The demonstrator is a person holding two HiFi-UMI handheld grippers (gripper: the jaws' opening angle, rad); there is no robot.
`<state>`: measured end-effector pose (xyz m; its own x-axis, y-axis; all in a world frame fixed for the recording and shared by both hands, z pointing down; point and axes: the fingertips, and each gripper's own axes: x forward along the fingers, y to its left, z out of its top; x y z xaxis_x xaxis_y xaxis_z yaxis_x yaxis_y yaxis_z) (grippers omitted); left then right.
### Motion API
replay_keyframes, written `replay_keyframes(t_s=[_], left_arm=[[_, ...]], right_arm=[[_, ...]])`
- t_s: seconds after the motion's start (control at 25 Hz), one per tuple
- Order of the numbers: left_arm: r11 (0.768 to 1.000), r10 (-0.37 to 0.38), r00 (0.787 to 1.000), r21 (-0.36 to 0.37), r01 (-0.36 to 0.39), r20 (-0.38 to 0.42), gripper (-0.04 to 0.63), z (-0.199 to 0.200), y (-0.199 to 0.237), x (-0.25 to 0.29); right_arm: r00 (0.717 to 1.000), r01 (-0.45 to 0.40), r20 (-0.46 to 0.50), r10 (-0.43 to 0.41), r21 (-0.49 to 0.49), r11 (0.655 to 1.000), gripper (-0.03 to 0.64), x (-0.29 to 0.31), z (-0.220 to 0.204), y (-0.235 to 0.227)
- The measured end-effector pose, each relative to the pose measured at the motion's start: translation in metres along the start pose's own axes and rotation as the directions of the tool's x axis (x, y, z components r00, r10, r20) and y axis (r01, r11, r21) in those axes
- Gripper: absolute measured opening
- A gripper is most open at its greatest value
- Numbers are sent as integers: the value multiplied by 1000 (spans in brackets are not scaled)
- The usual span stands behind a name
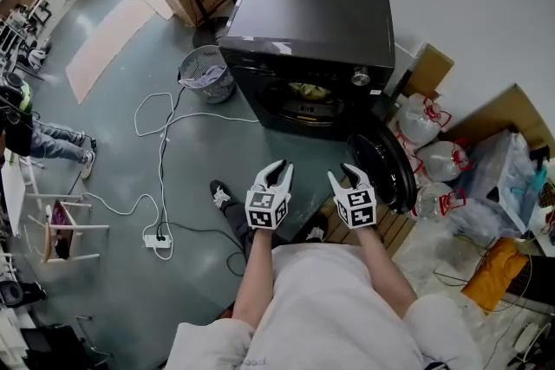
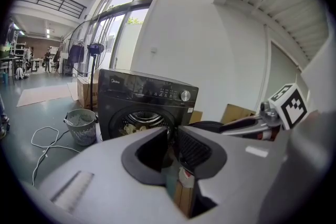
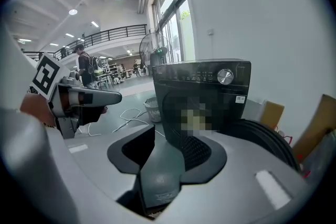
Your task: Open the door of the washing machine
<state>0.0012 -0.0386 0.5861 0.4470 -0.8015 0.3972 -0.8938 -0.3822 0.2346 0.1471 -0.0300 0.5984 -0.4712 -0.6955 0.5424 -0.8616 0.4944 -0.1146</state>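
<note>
Bright, even daylight from tall windows (image 2: 122,14); gripper views bulge (dark vignette at corners).

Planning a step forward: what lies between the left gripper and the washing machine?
Head view: only bare floor lies between the left gripper and the washing machine. The open door stands right of that stretch, a white cable left of it.

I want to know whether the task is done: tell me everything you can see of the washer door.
The door is a round, black, glossy disc with a thick rim. It stands swung wide open and upright, hinged at the right of the washer as the head view shows it. Tied plastic bags sit close behind it; whether they touch it is unclear. Nothing else touches it.
</note>
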Motion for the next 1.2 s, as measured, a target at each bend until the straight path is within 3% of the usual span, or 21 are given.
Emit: replay_keyframes(t_s=[0.24,0.4,0.76,1.2], left_arm=[[999,-17,1000,29,17,1,63,11,11,1],[1000,6,1000,18,-6,11,55,20,25,-3],[1000,17,1000,12,-17,8,57,11,17,-5],[1000,14,1000,18,-14,-4,57,12,20,-5]], right_arm=[[999,29,29,-30,33,999,72,8,10,-2],[998,22,59,-25,49,999,0,9,21,2],[998,-7,69,4,42,999,0,3,21,0],[997,24,75,-29,60,998,0,4,23,-6]])
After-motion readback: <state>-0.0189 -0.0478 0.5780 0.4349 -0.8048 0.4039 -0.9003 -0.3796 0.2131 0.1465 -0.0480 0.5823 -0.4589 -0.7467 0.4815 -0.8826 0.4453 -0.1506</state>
